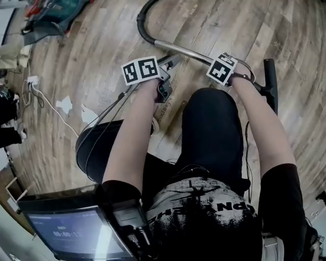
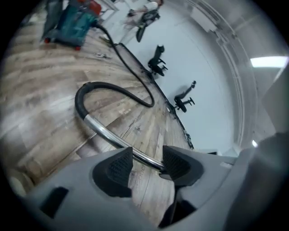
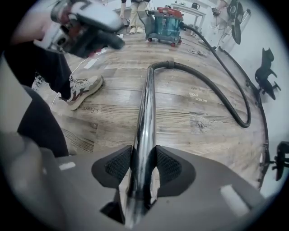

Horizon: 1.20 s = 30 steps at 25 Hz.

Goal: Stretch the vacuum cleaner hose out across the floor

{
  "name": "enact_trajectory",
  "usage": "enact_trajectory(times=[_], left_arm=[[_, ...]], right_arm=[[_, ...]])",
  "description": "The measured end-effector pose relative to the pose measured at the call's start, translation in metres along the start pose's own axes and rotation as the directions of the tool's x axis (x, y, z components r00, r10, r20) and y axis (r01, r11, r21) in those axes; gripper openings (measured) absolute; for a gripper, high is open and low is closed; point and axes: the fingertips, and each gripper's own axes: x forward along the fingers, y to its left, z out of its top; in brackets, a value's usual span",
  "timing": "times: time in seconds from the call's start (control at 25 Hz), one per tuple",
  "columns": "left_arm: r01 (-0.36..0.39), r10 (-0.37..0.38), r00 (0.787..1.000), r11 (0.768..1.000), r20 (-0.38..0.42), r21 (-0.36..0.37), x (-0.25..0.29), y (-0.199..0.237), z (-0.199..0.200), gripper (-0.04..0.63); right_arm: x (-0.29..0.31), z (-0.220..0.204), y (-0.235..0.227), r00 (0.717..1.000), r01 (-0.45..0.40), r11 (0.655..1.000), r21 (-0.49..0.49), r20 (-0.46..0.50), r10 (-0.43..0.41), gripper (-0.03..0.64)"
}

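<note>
The vacuum cleaner [image 1: 51, 15] [image 2: 70, 27] [image 3: 167, 25] is teal and red and stands far off on the wood floor. Its black hose [image 1: 142, 25] [image 2: 126, 58] [image 3: 212, 85] loops over the floor and joins a chrome tube [image 1: 183, 50] [image 2: 108, 135] [image 3: 146, 113]. My right gripper [image 1: 232, 60] [image 3: 143, 164] is shut on this tube, both pads pressed to it. My left gripper [image 1: 170, 63] [image 2: 145, 164] is open; the tube runs through the gap close to one pad, with the other pad well off it. The left gripper [image 3: 86, 31] also appears in the right gripper view.
The person's legs and a shoe [image 3: 83, 90] are beside the tube. A white cable with a plug strip [image 1: 33, 81] and paper scraps [image 1: 63, 104] lie at the left. A black part [image 1: 270, 76] lies at the tube's near end. A screen [image 1: 76, 229] sits low in the head view.
</note>
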Motion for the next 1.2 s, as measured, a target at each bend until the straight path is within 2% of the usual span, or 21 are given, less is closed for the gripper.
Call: enact_trajectory(times=[0.08,0.12,0.2,0.28,0.36,0.44,0.52,0.56,0.6,0.64,0.76,0.8,0.88,0.96,1.0,1.12,1.16,1.2], left_arm=[[0.002,0.006,0.998,0.988,0.057,-0.154,0.023,0.03,-0.014,0.213],[0.02,-0.002,0.997,0.973,0.077,-0.229,0.034,0.04,-0.024,0.224],[0.069,-0.027,0.993,0.929,0.118,-0.364,0.056,0.051,-0.041,0.253],[0.119,-0.04,0.983,0.881,0.178,-0.458,0.075,0.059,-0.047,0.278],[0.202,-0.073,0.962,0.835,0.261,-0.512,0.093,0.059,-0.04,0.298],[0.311,-0.124,0.927,0.78,0.354,-0.543,0.107,0.052,-0.027,0.298],[0.368,-0.128,0.903,0.723,0.41,-0.584,0.122,0.055,-0.019,0.316],[0.373,-0.117,0.901,0.701,0.418,-0.608,0.131,0.062,-0.02,0.231],[0.377,-0.117,0.9,0.69,0.419,-0.618,0.139,0.07,-0.025,0.181],[0.383,-0.134,0.899,0.701,0.417,-0.601,0.146,0.073,-0.031,0.17],[0.414,-0.249,0.889,0.798,0.385,-0.438,0.155,0.052,-0.031,0.17],[0.425,-0.279,0.883,0.815,0.377,-0.394,0.155,0.04,-0.03,0.172],[0.432,-0.299,0.88,0.828,0.369,-0.358,0.154,0.026,-0.031,0.172],[0.438,-0.315,0.881,0.826,0.353,-0.356,0.154,0.018,-0.037,0.172],[0.447,-0.324,0.878,0.818,0.352,-0.362,0.153,0.013,-0.04,0.172],[0.499,-0.345,0.847,0.778,0.405,-0.382,0.148,-0.006,-0.036,0.169],[0.522,-0.357,0.833,0.762,0.423,-0.383,0.145,-0.016,-0.032,0.169],[0.55,-0.376,0.815,0.743,0.441,-0.382,0.141,-0.028,-0.026,0.169]], right_arm=[[-0.007,-0.001,0.004,1.0,0.006,1.0,0.002,0.003,-0.006,0.175],[-0.012,-0.001,0.006,1.0,0.014,1.0,-0.001,0.008,-0.014,0.175],[-0.022,-0.002,0.01,1.0,0.021,1.0,-0.005,0.015,-0.021,0.175],[-0.03,-0.003,0.013,1.0,0.02,1.0,-0.003,0.021,-0.02,0.173],[-0.037,-0.003,0.012,0.999,0.024,1.0,0.004,0.03,-0.024,0.172],[-0.043,-0.001,0.01,0.998,0.031,0.999,0.013,0.045,-0.032,0.153],[-0.047,0.004,0.007,0.996,0.065,0.998,-0.008,0.059,-0.064,0.137],[-0.046,0.007,0.005,0.994,0.088,0.996,-0.029,0.062,-0.086,0.006],[-0.042,0.007,0.006,0.993,0.102,0.994,-0.049,0.057,-0.099,0.005],[-0.036,0.006,0.008,0.994,0.101,0.993,-0.058,0.049,-0.098,0.005],[-0.031,-0.01,-0.004,0.992,0.102,0.995,-0.001,0.076,-0.102,0.005],[-0.032,-0.018,-0.011,0.989,0.112,0.993,0.033,0.094,-0.114,0.006],[-0.029,-0.033,-0.017,0.988,0.077,0.991,0.109,0.126,-0.091,0.019],[-0.019,-0.041,-0.017,0.988,0.011,0.984,0.177,0.151,-0.038,0.166],[-0.013,-0.044,-0.015,0.987,-0.013,0.981,0.194,0.158,-0.018,0.21],[0.006,-0.047,0.0,0.987,-0.087,0.975,0.204,0.151,0.057,0.244],[0.011,-0.05,0.004,0.991,-0.082,0.978,0.191,0.122,0.059,0.244],[0.013,-0.053,0.002,0.996,-0.041,0.986,0.164,0.083,0.028,0.244]])
